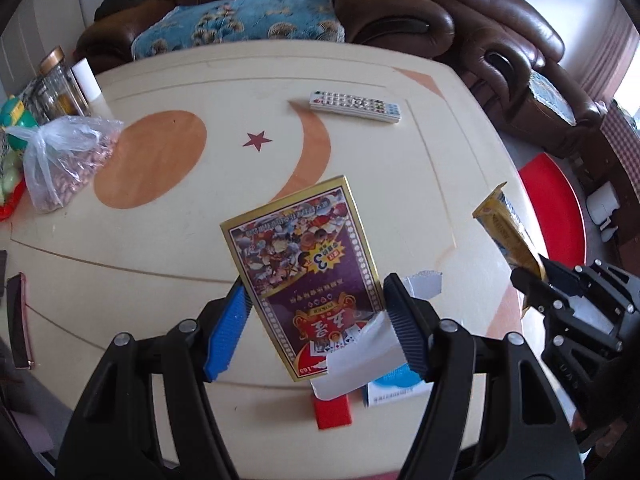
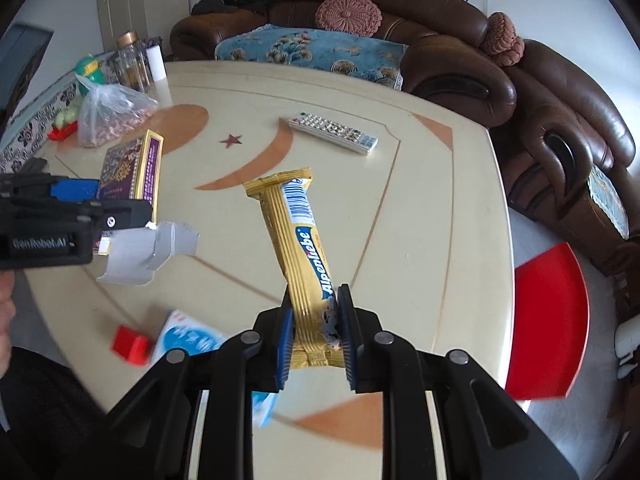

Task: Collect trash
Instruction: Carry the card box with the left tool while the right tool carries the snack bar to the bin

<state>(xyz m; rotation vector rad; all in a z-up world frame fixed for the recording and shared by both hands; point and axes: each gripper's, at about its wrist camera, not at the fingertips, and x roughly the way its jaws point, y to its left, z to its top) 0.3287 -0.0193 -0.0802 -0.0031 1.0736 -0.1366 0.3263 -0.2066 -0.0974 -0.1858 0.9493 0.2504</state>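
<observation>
My left gripper [image 1: 316,304] is shut on a purple and gold playing-card box [image 1: 304,264], lifted above the table with its torn white flap [image 1: 360,352] hanging open. The same box [image 2: 132,168] and the left gripper [image 2: 120,216] show at the left of the right wrist view. My right gripper [image 2: 314,320] is shut on the lower end of a gold Alpenliebe candy wrapper [image 2: 296,232], which sticks up and away over the table. In the left wrist view the wrapper [image 1: 506,224] and the right gripper [image 1: 532,276] appear at the right edge.
On the cream table [image 1: 200,240] lie a remote control [image 1: 354,106], a bag of peanuts [image 1: 64,164], jars [image 1: 60,84], a phone [image 1: 18,320], a red block [image 1: 332,410] and a blue-white box [image 2: 188,340]. Brown sofas [image 2: 440,60] stand behind. A red stool [image 2: 548,320] is at the right.
</observation>
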